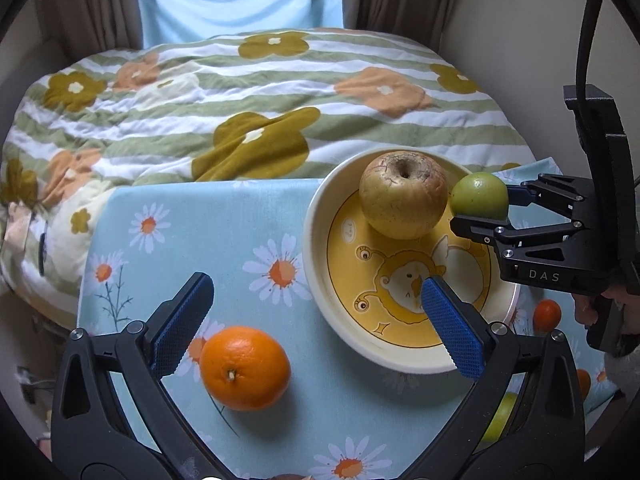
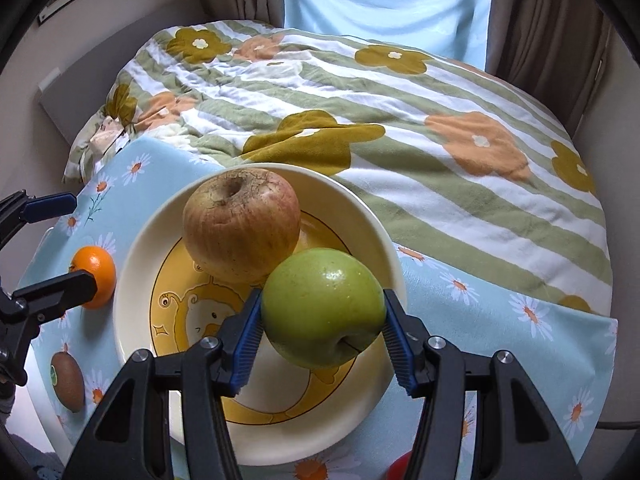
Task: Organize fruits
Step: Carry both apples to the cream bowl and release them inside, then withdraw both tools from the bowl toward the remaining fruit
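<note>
Gripping a smooth round green apple (image 2: 324, 306), the right gripper (image 2: 322, 344) hovers.

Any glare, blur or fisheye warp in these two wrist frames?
Left wrist: soft daylight, faint shadow under the round orange, dark vignette in the corners, striped floral quilt bulges. Right wrist: small highlights on the smooth green apple held in the right hand-held gripper; focus sharp, bed edge curves.

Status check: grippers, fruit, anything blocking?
Right gripper shut on green apple, over plate. Left gripper open, empty, near orange. Wrinkled apple already on plate, crowding the drop spot.
</note>
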Tool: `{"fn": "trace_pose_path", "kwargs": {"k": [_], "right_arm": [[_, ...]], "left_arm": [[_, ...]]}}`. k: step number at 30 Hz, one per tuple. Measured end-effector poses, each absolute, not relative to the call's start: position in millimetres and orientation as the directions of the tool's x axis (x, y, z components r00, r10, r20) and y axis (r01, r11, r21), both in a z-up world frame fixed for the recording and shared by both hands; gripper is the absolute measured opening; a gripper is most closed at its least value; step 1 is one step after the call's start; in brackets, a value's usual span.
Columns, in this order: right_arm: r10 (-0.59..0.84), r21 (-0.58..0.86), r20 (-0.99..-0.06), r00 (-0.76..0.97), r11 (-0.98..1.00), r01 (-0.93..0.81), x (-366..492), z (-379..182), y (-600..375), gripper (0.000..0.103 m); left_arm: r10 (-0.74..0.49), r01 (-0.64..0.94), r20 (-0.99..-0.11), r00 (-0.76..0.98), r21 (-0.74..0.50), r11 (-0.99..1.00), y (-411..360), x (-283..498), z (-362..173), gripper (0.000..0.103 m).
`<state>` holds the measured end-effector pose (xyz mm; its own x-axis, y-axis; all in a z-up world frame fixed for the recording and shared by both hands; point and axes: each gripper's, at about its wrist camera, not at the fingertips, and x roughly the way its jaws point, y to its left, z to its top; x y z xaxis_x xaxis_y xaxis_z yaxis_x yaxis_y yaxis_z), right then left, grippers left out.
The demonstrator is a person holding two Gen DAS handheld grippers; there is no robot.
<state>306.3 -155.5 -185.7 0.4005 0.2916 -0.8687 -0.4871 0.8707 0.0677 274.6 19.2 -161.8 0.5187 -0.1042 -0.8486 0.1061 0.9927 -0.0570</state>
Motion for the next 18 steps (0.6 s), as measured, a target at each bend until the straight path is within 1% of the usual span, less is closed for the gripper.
{"fn": "trace_pose_path", "kwargs": {"k": [3, 7, 8, 9, 10, 11, 12, 15, 18], "right_arm": [[0.282, 0.040, -0.864, 0.418, 0.865, -0.501, 307, -190, -153, 0.052], [0.270, 0.025, -0.877, 0.398, 0.852, -0.523, 306, -197, -148, 0.052], [0.272, 0.024, -0.877, 0.397, 0.849, -0.527, 305, -198, -148, 0.055], [0.289, 0.034, -0.868, 0.404, 0.846, -0.532, 303, -196, -149, 0.064], [0.320, 0.059, -0.857, 0.404, 0.839, -0.540, 301, -193, -150, 0.072], [0.354, 0.091, -0.848, 0.394, 0.830, -0.551, 300, -190, -150, 0.090], [0.373, 0.109, -0.843, 0.388, 0.823, -0.557, 299, -187, -149, 0.103], [0.356, 0.078, -0.843, 0.404, 0.823, -0.563, 294, -184, -147, 0.103], [0.368, 0.096, -0.840, 0.398, 0.824, -0.558, 291, -179, -151, 0.103]], "left_arm": [[-0.091, 0.090, -0.852, 0.515, -0.052, 0.995, 19, 274, -166, 0.103], [-0.090, 0.072, -0.855, 0.511, -0.062, 0.995, 21, 271, -169, 0.103], [-0.087, 0.069, -0.856, 0.509, -0.060, 0.996, 22, 271, -170, 0.103], [-0.083, 0.066, -0.858, 0.506, -0.057, 0.996, 22, 270, -170, 0.103], [-0.078, 0.063, -0.860, 0.505, -0.053, 0.997, 23, 269, -170, 0.103], [-0.074, 0.060, -0.861, 0.503, -0.051, 0.997, 23, 267, -170, 0.103], [-0.071, 0.056, -0.862, 0.502, -0.049, 0.997, 24, 266, -170, 0.103], [-0.059, 0.047, -0.862, 0.504, -0.041, 0.998, 23, 263, -166, 0.103], [-0.047, 0.032, -0.859, 0.510, -0.035, 0.999, 23, 259, -160, 0.103]]}}
